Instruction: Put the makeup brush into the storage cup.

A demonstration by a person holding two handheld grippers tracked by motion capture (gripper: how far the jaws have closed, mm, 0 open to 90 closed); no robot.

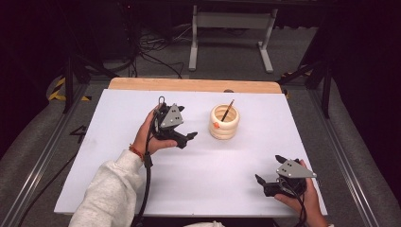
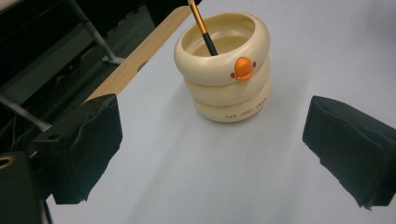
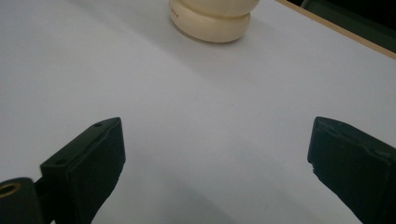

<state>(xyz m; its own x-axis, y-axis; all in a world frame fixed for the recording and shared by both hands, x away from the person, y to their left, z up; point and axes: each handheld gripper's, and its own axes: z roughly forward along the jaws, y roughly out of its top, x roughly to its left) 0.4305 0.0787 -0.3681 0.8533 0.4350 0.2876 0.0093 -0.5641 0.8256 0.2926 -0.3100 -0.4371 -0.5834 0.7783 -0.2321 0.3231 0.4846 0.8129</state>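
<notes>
- The cream ringed holder (image 2: 224,70), with an orange beak-like knob, looks like glossy, smooth plastic or glazed ceramic; which one cannot be told.
- The thin brush handle (image 2: 204,30) standing in it is orange and black with a slight sheen.
- The white table top (image 1: 198,175) is matt and smooth; a bare wooden strip (image 1: 194,85) edges its far side.
- The left gripper (image 2: 212,140) has matt black, rough-edged jaw pads.
- The right gripper (image 3: 215,163) has matt black plastic-looking jaws.
- The pale sleeve (image 1: 111,194) is soft cloth.
</notes>
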